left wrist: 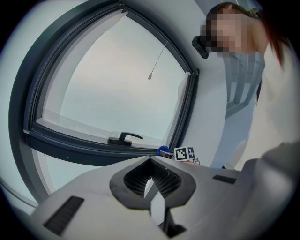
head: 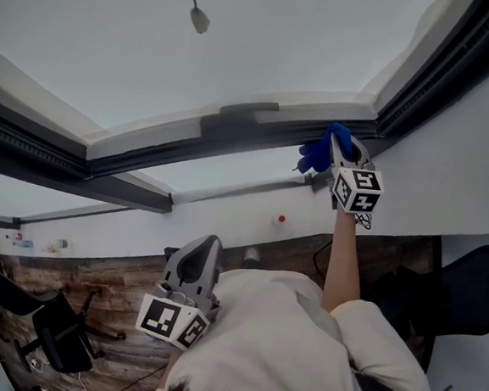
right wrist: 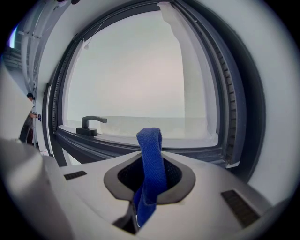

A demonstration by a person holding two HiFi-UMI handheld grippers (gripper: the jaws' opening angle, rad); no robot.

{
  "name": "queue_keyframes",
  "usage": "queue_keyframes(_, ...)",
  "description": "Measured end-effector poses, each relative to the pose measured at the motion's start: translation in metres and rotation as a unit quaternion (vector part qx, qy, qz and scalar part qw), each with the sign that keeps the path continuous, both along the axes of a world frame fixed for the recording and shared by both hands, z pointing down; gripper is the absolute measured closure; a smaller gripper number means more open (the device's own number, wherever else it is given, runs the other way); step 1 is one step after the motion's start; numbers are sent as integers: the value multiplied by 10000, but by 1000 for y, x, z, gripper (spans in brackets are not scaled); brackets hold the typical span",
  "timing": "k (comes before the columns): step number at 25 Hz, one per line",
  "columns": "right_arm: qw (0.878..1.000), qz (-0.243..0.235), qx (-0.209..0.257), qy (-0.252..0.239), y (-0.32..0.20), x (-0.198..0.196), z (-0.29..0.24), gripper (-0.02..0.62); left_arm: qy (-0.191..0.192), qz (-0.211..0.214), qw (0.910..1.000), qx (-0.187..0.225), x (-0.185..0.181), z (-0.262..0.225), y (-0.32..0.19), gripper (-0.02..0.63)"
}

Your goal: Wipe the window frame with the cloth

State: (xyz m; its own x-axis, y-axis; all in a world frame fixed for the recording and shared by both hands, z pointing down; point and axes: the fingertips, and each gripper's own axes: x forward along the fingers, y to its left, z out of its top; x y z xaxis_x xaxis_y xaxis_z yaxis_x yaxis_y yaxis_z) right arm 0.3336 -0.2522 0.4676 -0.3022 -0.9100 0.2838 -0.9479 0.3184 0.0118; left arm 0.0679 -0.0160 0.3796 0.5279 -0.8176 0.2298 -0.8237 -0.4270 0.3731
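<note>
Up at the window frame's [head: 233, 134] corner, the right gripper [head: 334, 144] reaches on an outstretched arm, jaws clamped on the one blue cloth [head: 316, 154], which is close against the dark rail. The left gripper [head: 209, 243] is held low by the chest, jaws together and empty. One handle [right wrist: 91, 124] sits beside the cloth, and one cord pull [head: 199, 18] hangs before the glass.

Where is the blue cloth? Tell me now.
The blue cloth is clamped in the jaws of the right gripper, raised at the head view's upper right by a corner of the dark window frame.
</note>
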Motion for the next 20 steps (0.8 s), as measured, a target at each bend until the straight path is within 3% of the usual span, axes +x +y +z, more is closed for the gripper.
queue_keyframes(20, 9985, 552, -20, 46, -11, 62, -1, 546, -41, 1, 10000, -3, 6, 1, -7, 597)
